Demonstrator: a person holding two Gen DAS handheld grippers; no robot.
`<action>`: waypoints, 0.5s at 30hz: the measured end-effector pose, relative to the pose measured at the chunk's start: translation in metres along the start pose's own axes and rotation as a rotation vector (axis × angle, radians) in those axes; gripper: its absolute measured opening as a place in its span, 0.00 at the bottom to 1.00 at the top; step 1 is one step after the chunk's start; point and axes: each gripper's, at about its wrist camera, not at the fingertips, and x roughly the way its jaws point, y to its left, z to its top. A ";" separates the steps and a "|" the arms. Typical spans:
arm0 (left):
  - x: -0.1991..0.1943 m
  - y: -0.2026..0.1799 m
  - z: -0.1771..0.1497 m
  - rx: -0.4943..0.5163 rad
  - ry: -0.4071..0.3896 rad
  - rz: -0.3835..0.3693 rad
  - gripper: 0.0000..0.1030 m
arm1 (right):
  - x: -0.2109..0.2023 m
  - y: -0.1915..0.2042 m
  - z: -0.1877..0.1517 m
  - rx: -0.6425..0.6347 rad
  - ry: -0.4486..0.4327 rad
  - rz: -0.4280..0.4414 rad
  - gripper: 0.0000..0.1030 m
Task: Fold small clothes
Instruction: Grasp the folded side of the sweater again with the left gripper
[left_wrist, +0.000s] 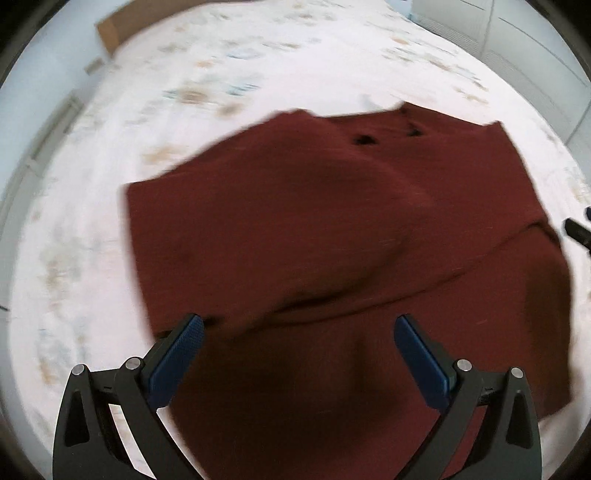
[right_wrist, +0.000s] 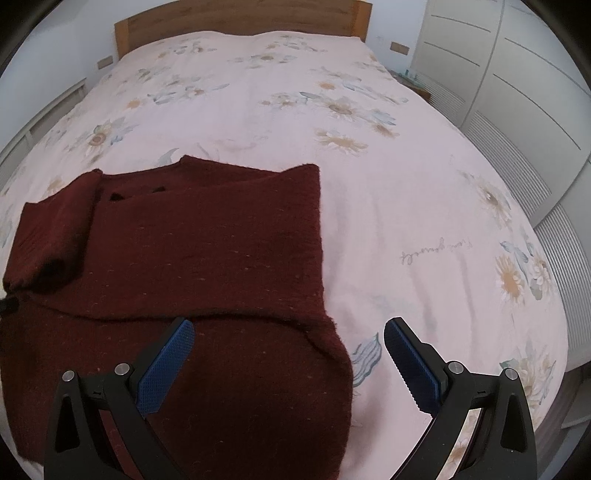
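Observation:
A dark red knitted sweater (left_wrist: 314, 229) lies on the bed, its sides folded inward. In the right wrist view the sweater (right_wrist: 199, 251) has a sleeve folded over at the left and a straight folded edge at the right. My left gripper (left_wrist: 299, 328) is open and empty above the sweater's lower part. My right gripper (right_wrist: 288, 332) is open and empty over the sweater's lower right corner, one finger above the cloth, the other above the bedcover. The left wrist view is blurred. The right gripper's tip (left_wrist: 576, 232) shows at its right edge.
The bed has a pale pink cover with flowers (right_wrist: 369, 184) and a wooden headboard (right_wrist: 240, 18). White wardrobe doors (right_wrist: 517, 92) stand to the right. The bed's right edge (right_wrist: 565, 369) is close to my right gripper.

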 end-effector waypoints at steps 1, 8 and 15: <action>-0.002 0.009 -0.003 -0.009 -0.008 0.014 0.99 | -0.001 0.003 0.001 -0.005 -0.002 0.002 1.00; 0.012 0.075 -0.017 -0.124 0.006 0.072 0.98 | -0.003 0.024 0.003 -0.048 0.000 0.008 1.00; 0.046 0.097 -0.019 -0.165 0.061 0.045 0.78 | 0.000 0.038 -0.005 -0.065 0.021 -0.001 1.00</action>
